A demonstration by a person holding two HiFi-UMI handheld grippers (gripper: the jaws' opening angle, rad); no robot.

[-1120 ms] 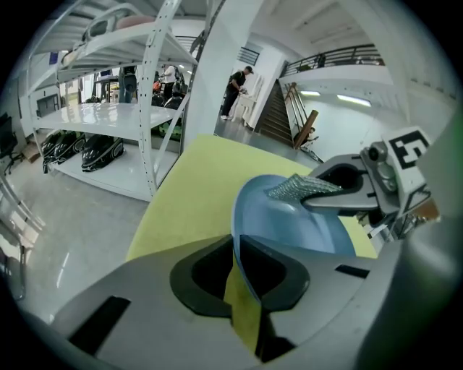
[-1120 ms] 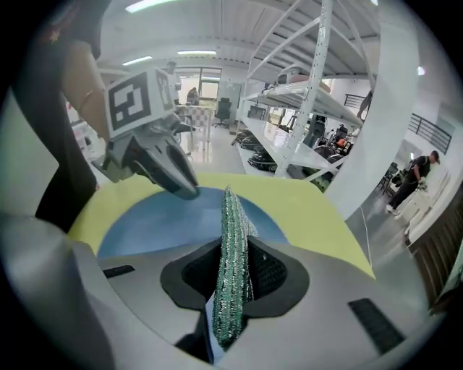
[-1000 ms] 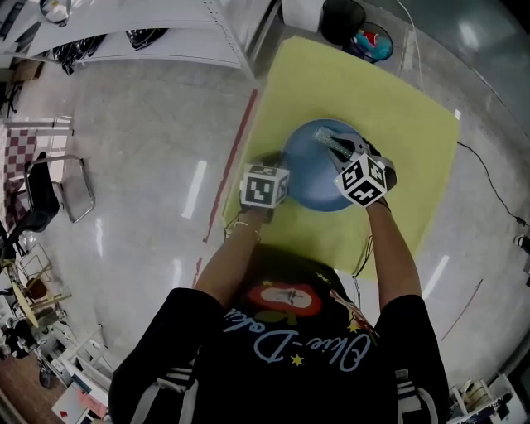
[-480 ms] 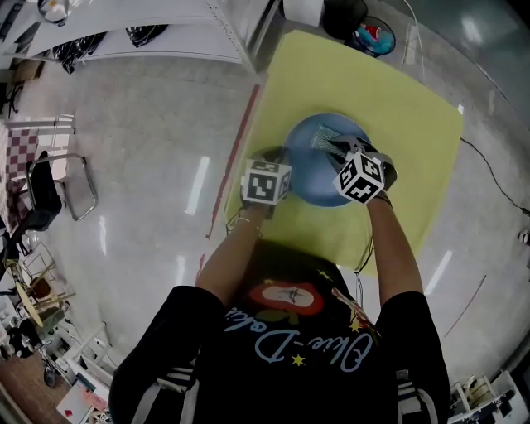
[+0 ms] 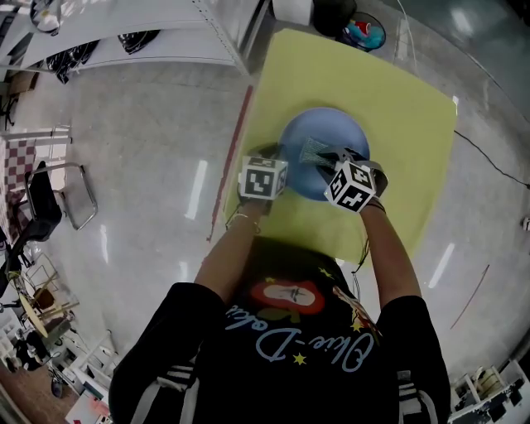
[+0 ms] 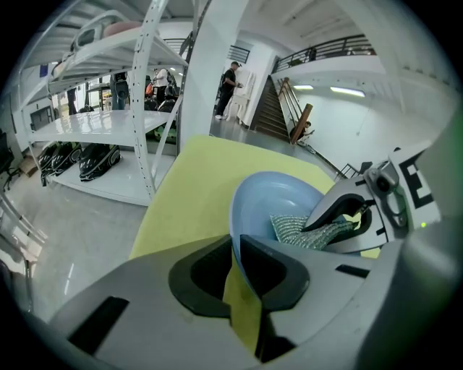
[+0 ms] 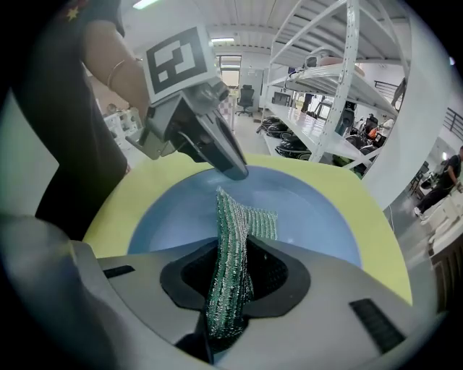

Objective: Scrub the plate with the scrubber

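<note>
A blue plate [image 5: 331, 132] lies on a yellow mat [image 5: 397, 108]. My left gripper [image 5: 280, 162] is shut on the plate's near-left rim; in the left gripper view the rim [image 6: 242, 217] runs between the jaws [image 6: 235, 253]. My right gripper [image 5: 330, 157] reaches over the plate from the right, shut on a green-silver mesh scrubber [image 5: 312, 149]. In the right gripper view the scrubber [image 7: 230, 246] stands folded between the jaws [image 7: 231, 269], its free end resting on the plate [image 7: 304, 209]. The left gripper [image 7: 194, 130] shows at the plate's far rim there.
White shelving [image 5: 141, 37] stands at the upper left, next to the mat. A black bin [image 5: 331, 12] and a coloured dish [image 5: 364, 33] sit beyond the mat's far edge. A chair [image 5: 50, 199] is far left, a red floor line [image 5: 232, 157] runs along the mat, a cable [image 5: 489, 174] lies right.
The right gripper has drawn the scrubber from the plate's far part toward its middle, nearer the person. The left gripper has kept its hold on the rim.
</note>
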